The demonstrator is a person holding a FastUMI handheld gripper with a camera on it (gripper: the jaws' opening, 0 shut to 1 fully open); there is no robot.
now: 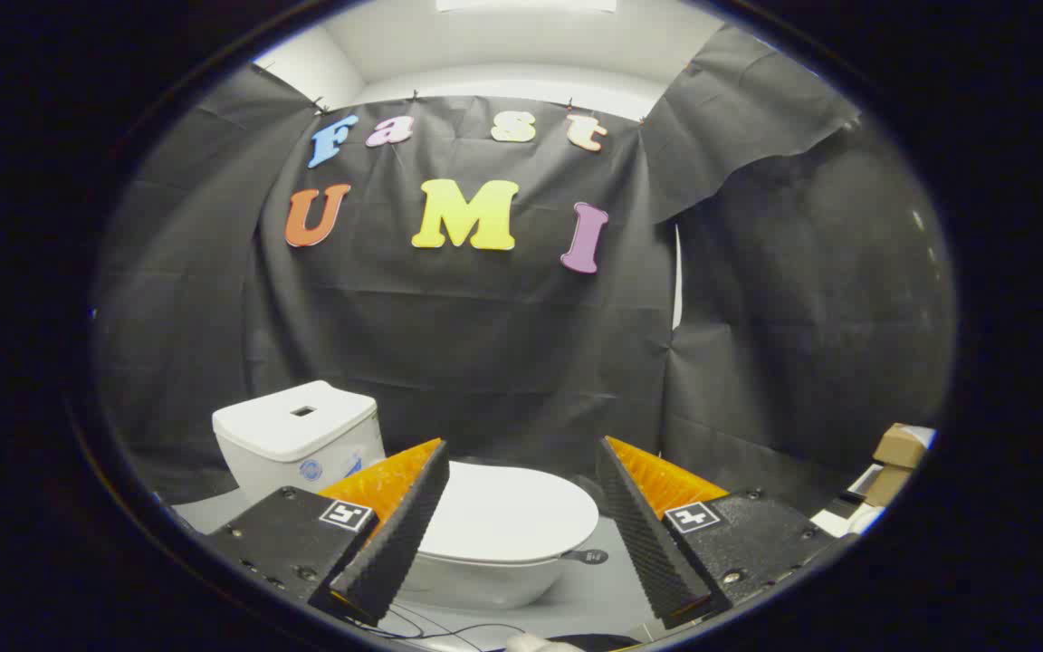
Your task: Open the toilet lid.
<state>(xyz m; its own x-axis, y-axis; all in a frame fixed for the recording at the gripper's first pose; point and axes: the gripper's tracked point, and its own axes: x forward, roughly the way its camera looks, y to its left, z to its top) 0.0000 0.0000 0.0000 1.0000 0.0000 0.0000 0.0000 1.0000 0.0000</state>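
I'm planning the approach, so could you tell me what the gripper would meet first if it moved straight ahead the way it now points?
Probably the closed toilet lid. It lies just ahead of the open gripper, showing between its fingers, which touch nothing. Depth is unclear; if the line runs above the lid, the black cloth wall comes next.

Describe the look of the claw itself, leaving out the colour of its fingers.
The claw has two wedge-shaped fingers with ridged, sawtooth-textured inner faces. Each finger sits on a black speckled block fastened with small screws. Each block carries a square black-and-white marker tag. Thin cables trail below the fingers.
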